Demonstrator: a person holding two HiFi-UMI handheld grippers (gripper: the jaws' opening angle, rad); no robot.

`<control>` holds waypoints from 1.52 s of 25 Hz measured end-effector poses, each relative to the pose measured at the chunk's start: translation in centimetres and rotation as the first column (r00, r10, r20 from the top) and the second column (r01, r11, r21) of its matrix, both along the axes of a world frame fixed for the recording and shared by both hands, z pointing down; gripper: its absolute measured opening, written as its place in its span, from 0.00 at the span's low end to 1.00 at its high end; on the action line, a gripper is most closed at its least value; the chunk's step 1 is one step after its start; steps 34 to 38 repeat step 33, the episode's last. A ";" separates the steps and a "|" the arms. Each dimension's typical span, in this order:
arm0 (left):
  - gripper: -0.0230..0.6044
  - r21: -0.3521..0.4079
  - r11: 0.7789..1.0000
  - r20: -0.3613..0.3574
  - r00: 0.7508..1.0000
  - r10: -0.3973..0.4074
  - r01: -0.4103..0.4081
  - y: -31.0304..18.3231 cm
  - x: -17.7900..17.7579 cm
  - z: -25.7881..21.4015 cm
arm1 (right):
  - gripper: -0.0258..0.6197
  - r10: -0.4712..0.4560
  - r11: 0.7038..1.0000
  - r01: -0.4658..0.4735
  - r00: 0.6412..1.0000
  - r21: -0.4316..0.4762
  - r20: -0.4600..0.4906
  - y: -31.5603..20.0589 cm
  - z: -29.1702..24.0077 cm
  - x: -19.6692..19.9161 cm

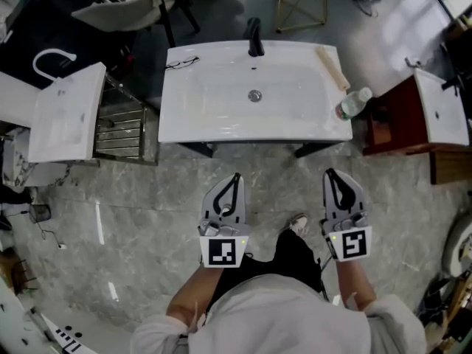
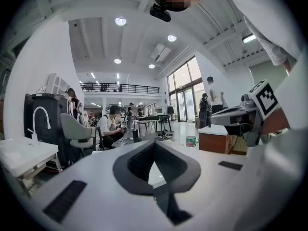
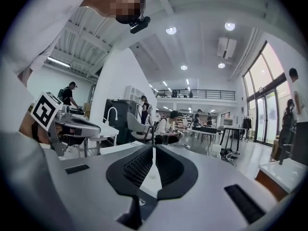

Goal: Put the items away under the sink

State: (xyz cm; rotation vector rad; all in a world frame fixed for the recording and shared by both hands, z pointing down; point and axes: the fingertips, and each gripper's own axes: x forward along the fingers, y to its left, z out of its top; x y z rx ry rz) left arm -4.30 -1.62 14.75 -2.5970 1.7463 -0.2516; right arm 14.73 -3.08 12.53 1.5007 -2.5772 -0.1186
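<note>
While both tools hover over the grey marble floor [image 1: 147, 220] in front of the white rectangular ceramic sink [image 1: 206, 124], neither one carries anything. The fingers of the left gripper [image 1: 235, 181] are pressed together at the tips with nothing between them. The fingers of the right gripper [image 1: 330, 177] are together and empty too.

The things to put away are on the sink rim. A clear plastic bottle with a green label [image 1: 354, 102] stands at the front right corner. A pale beige rod [image 1: 333, 68] lies just behind it along the right rim. A thin black thing, maybe eyeglasses [image 1: 181, 63], lies at the back left corner.

I judge the bottle to be light, smooth and easy to tip, so it is better taken across the middle of its body. The rod looks stiff and light, and a hold near its middle would keep it balanced. The black thing seems fragile and needs a gentle grip.
</note>
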 end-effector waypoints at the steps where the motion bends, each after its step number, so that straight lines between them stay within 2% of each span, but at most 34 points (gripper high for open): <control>1: 0.04 0.003 1.000 -0.021 1.000 -0.007 0.007 0.2 0.2 -0.7 | 0.11 -0.010 1.000 0.010 1.000 0.009 0.004 0.1 -0.7 -0.2; 4: 0.04 0.010 1.000 -0.052 0.999 -0.016 0.016 0.9 0.6 -2.6 | 0.11 -0.029 0.999 0.028 0.999 0.029 0.023 0.8 -2.7 -0.9; 8: 0.04 0.044 0.999 0.002 1.000 0.020 -0.020 1.4 1.0 -4.6 | 0.11 -0.048 0.997 0.046 0.998 0.062 0.045 1.5 -5.2 -1.7; 12: 0.04 0.053 0.999 -0.077 0.997 -0.001 0.006 1.2 1.1 -6.1 | 0.11 -0.056 0.995 0.052 0.997 0.087 0.048 1.6 -7.1 -1.9; 17: 0.04 0.086 0.996 -0.105 0.994 0.011 -0.002 0.9 1.6 -7.6 | 0.11 -0.048 0.993 0.041 0.996 0.107 0.070 1.4 -8.8 -1.7; 20: 0.04 0.081 0.997 -0.107 0.994 0.017 -0.008 1.1 2.0 -7.9 | 0.11 -0.047 0.992 0.038 0.996 0.119 0.076 1.5 -9.7 -1.6; 24: 0.04 0.083 0.996 -0.072 0.997 0.023 -0.017 1.3 2.0 -7.6 | 0.11 -0.047 0.990 0.034 0.995 0.137 0.088 1.7 -10.5 -1.3; 29: 0.04 0.087 0.996 -0.101 0.995 -0.013 0.022 1.6 1.3 -7.9 | 0.10 -0.048 0.988 0.033 0.995 0.154 0.091 2.0 -11.2 -0.7; 38: 0.04 0.089 0.996 -0.090 0.996 -0.012 0.020 1.3 0.8 -8.0 | 0.11 -0.050 0.988 0.038 0.995 0.149 0.081 1.8 -11.3 -1.0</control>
